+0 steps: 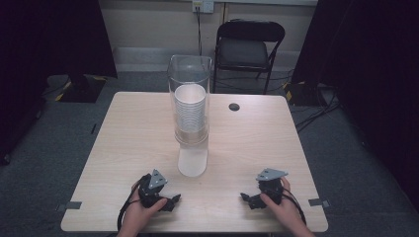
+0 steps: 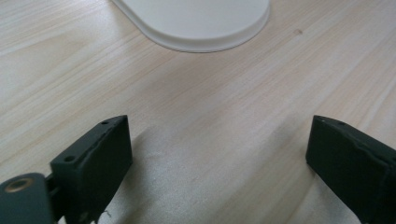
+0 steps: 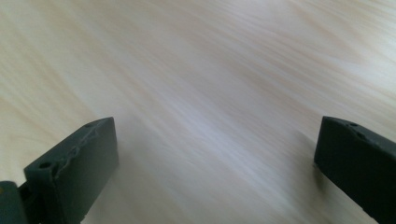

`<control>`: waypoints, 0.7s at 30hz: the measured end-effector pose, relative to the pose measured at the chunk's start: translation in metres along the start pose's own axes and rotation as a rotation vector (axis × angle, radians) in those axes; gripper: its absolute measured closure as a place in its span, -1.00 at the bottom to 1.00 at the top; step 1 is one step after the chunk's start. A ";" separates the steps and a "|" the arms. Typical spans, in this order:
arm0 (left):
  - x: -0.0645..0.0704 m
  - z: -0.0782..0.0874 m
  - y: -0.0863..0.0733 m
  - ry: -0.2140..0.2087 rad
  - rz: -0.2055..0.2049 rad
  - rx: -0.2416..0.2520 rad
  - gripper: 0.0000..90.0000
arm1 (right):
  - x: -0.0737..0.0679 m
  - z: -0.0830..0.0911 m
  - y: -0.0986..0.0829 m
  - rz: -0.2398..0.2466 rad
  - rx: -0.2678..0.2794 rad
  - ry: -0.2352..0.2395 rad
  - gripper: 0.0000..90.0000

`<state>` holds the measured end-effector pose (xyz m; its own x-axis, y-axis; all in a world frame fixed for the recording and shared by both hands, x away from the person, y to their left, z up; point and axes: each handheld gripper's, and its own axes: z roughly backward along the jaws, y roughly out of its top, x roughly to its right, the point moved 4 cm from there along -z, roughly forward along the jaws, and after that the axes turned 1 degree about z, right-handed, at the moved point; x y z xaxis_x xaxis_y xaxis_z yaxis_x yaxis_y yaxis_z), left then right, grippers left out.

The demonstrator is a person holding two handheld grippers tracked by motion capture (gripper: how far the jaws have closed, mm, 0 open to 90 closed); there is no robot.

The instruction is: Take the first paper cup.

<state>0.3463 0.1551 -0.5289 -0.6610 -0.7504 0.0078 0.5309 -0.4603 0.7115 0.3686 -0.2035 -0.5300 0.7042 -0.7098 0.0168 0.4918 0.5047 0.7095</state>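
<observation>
Cup dispenser (image 1: pixel 190 94), table (image 1: pixel 133 143), unlabelled

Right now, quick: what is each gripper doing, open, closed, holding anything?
Left gripper: open, jaws wide apart, holding nothing, low over the table.
Right gripper: open, holding nothing, over bare wood.

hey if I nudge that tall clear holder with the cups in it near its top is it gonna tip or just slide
Probably tip rather than slide. The clear holder stands tall and narrow on the table, so a high push has leverage. Its white base extends toward you, which may steady it that way but seemingly not sideways. The cup stack inside looks like light paper, adding little anchoring weight.
</observation>
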 end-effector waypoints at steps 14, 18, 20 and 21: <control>0.002 0.002 0.011 -0.015 0.098 0.067 -0.50 | 0.012 0.000 0.000 -0.013 -0.006 -0.016 -1.00; 0.002 0.011 0.035 -0.037 0.148 0.155 -0.61 | 0.012 0.000 0.000 -0.013 -0.006 -0.016 -1.00; 0.000 0.015 0.050 -0.033 0.155 0.187 -0.63 | 0.012 0.000 0.000 -0.013 -0.006 -0.015 -1.00; -0.001 0.016 0.055 -0.030 0.153 0.194 -0.63 | 0.012 0.000 0.000 -0.013 -0.006 -0.016 -1.00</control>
<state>0.3678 0.1376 -0.4787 -0.5981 -0.7883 0.1446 0.5163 -0.2409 0.8218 0.3767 -0.2121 -0.5300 0.6897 -0.7238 0.0187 0.5036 0.4982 0.7058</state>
